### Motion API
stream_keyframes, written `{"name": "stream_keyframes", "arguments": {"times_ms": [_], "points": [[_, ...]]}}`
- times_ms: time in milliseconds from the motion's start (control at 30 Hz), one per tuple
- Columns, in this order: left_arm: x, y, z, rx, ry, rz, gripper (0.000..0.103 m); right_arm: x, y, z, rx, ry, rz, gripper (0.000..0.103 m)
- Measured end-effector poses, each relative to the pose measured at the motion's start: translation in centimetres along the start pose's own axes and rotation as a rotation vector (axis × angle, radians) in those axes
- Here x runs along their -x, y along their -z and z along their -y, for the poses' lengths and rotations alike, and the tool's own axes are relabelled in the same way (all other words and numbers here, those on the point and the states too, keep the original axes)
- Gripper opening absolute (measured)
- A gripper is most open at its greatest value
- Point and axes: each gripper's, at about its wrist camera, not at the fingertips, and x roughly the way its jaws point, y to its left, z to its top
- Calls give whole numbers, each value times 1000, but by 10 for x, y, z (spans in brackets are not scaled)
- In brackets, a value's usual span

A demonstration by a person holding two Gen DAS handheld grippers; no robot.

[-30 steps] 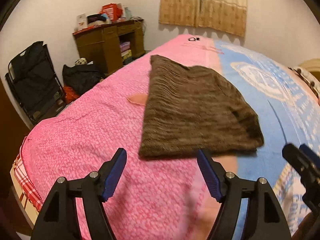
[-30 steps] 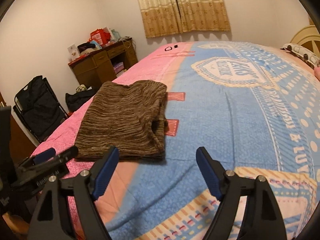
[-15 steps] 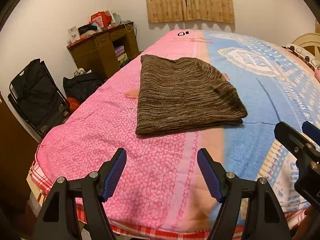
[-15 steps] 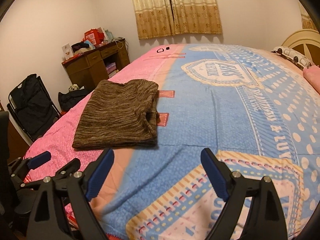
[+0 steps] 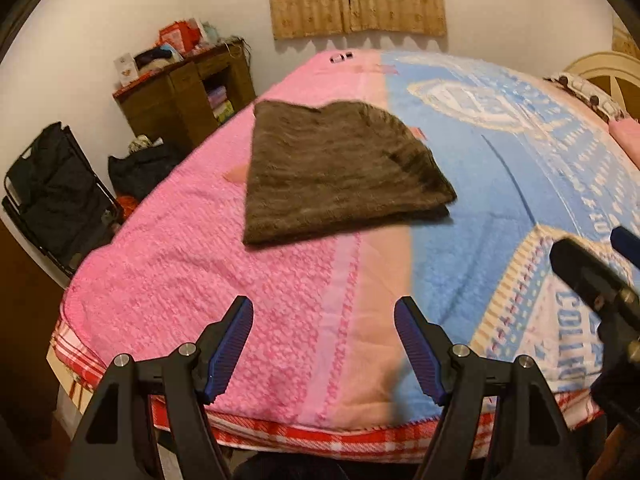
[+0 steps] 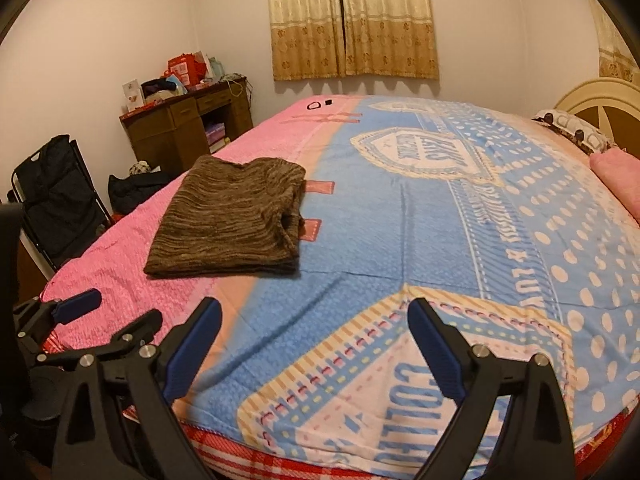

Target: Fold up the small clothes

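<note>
**Folded knit lies flat, both grippers clear at the bed's near edge**

I see the folded brown striped knit garment (image 5: 340,176) lying flat on the pink half of the pink-and-blue printed bedspread (image 5: 224,280), its right edge reaching the blue half. My left gripper (image 5: 324,344) hangs over the near edge of the bed, jaws released with nothing between them, well apart from the garment's near hem. My right gripper (image 6: 316,344) sits over the blue corner panel, jaws opening, only bedspread showing between them. Bare bedspread lies open between both grippers and the garment. Left of the bed stand a dark wooden desk (image 6: 180,132) and a black folding chair (image 6: 56,196).
</note>
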Motion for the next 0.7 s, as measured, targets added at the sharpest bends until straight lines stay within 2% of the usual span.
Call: {"name": "stream_keyframes", "arguments": {"times_ms": [100,333,700], "points": [[-2,3,5,-4,27,-20,74,1,1,4,-10,6,0,97],[13,-1,4,-3,17,41,74,10,-2,8,-30,14,35,97],[17,-3,0,19,28,60,74,14,-5,12,-46,16,63,98]]}}
